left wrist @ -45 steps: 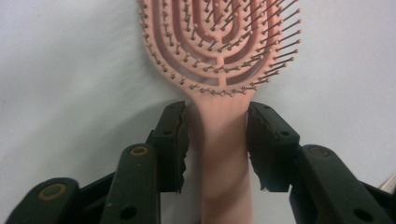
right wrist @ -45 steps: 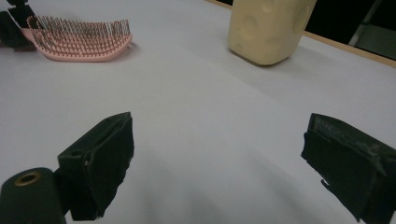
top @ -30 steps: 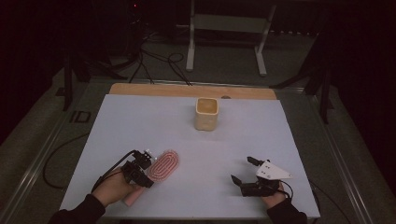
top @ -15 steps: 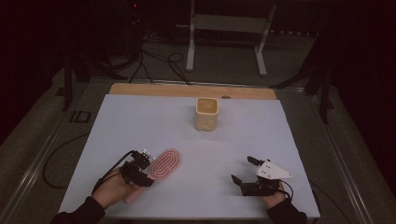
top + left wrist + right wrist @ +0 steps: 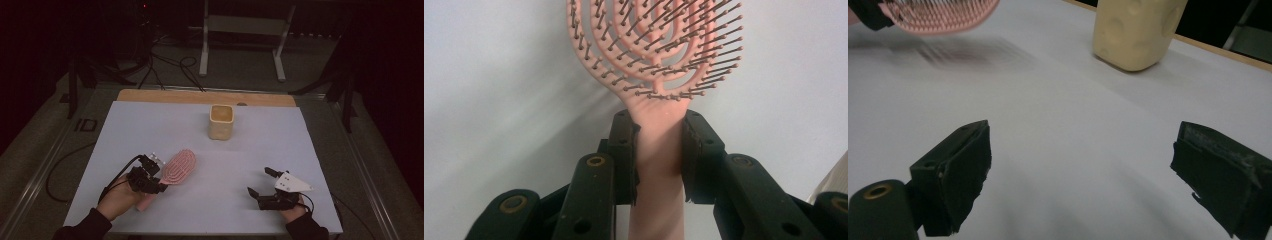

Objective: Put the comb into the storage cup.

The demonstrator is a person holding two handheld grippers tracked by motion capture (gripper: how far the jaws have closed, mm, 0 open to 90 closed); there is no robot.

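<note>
A pink hairbrush with an oval vented head hangs just above the white mat at the near left. My left gripper is shut on its handle just below the head, and the left gripper view has both pads pressed on the handle with the bristles facing the camera. A cream cup stands upright at the middle back of the mat and appears again in the right gripper view. My right gripper rests at the near right, jaws wide open with nothing between them.
The white mat covers a wooden table whose bare edge shows at the back. A metal stand and cables lie on the dark floor beyond. A cable trails off the left side.
The hairbrush head has shifted very slightly in my left gripper's hold. The right gripper has stayed where it was.
</note>
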